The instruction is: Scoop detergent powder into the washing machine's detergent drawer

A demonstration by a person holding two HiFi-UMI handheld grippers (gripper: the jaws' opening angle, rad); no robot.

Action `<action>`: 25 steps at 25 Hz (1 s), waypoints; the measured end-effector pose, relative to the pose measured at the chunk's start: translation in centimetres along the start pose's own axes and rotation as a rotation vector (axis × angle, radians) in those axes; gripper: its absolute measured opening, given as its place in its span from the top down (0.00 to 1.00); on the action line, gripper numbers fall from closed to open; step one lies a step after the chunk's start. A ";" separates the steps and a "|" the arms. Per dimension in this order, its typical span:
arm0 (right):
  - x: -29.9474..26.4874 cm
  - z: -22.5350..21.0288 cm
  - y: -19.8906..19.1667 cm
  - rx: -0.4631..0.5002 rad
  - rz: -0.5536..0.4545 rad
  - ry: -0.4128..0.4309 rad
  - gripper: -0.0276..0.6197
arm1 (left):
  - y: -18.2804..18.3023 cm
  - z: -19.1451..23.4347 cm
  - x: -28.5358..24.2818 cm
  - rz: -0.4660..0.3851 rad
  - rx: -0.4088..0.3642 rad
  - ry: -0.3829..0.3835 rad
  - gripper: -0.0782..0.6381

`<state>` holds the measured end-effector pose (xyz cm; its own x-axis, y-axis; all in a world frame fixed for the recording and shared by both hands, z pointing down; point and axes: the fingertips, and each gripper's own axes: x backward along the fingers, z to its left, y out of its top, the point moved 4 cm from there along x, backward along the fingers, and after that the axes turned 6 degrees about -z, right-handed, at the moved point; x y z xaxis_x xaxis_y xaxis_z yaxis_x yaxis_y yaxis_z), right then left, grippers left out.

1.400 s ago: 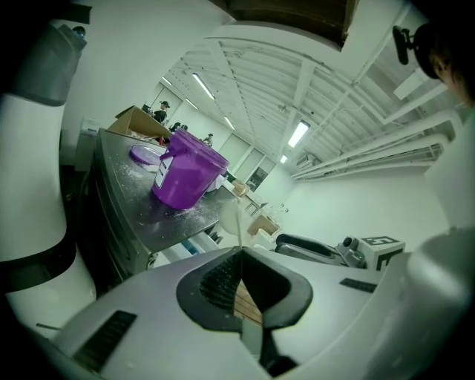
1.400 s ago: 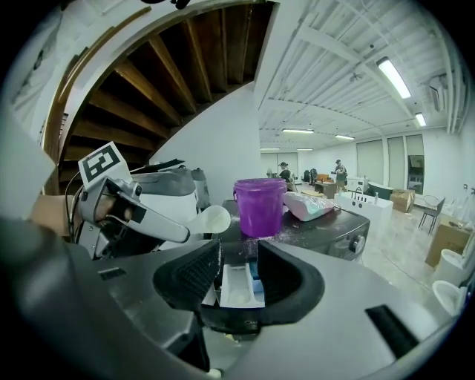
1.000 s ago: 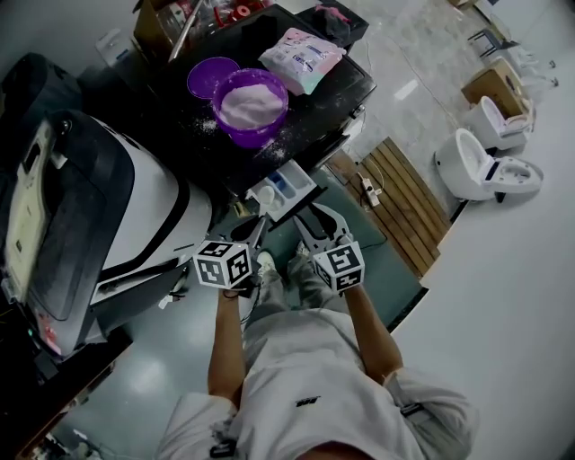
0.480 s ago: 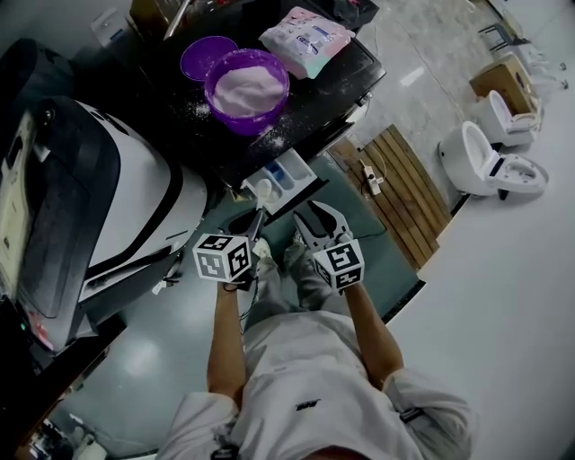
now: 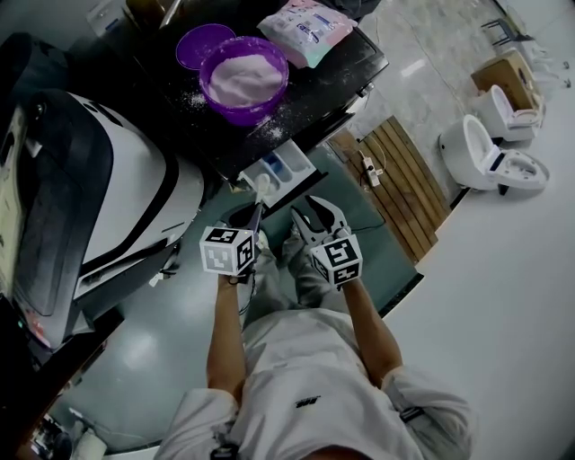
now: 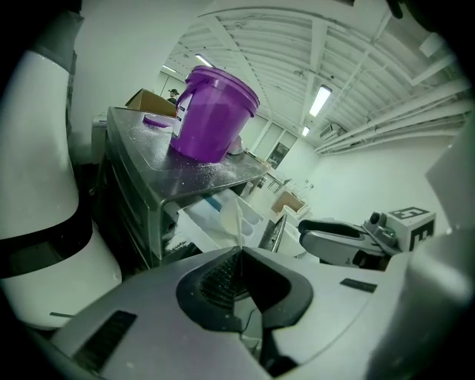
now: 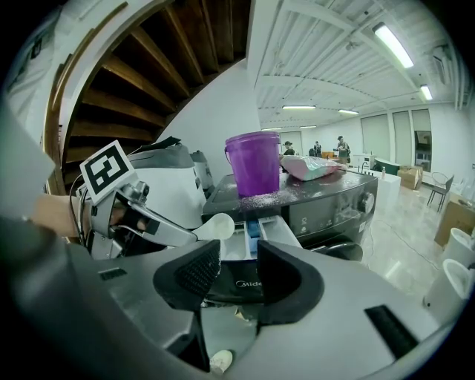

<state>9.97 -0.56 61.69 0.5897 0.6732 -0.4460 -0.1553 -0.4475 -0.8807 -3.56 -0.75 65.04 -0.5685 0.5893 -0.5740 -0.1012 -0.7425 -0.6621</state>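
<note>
The left gripper (image 6: pixel 239 252) has its jaws pinched tight on the thin handle of a white scoop (image 6: pixel 236 214). The scoop sticks straight out ahead of the jaws, and from the right gripper's side its bowl (image 7: pixel 215 226) shows round and pale; whether it holds anything I cannot tell. Just past the bowl is the drawer (image 5: pixel 293 171), pulled out of the front of the washer (image 5: pixel 334 79), with pale and blue compartments. The bowl hangs at the drawer's edge nearest this gripper — touching or not, I cannot say.

The right gripper (image 7: pixel 239 256) is just beside the left one, on its right and level with it. Its jaws stand apart with nothing between them, and the drawer lies straight ahead of the gap.

Farther ahead of both grippers and higher, on the washer's dark top, stands a purple tub (image 5: pixel 244 79) filled with white powder (image 5: pixel 243 76). Loose powder is scattered on the top around the tub's base. The purple lid (image 5: pixel 202 43) lies just beyond the tub, and a pink-and-white bag (image 5: pixel 310 27) lies flat off to the right of it. Well away to the right of the right gripper — on the floor — is a white toilet (image 5: pixel 490 162).
</note>
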 end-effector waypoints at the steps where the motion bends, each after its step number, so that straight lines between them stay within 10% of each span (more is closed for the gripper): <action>1: 0.0 0.0 -0.1 -0.001 0.000 -0.001 0.72 | -0.2 0.1 -0.2 0.000 -0.008 0.003 0.87; 25: -0.7 0.2 -0.9 -0.020 0.015 -0.006 0.72 | -1.2 0.1 -1.7 0.135 -0.399 0.189 0.87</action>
<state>9.53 -0.55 62.77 0.5823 0.6701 -0.4602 -0.1482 -0.4691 -0.8706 -2.58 -0.83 66.87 -0.3920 0.5714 -0.7210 0.3064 -0.6579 -0.6879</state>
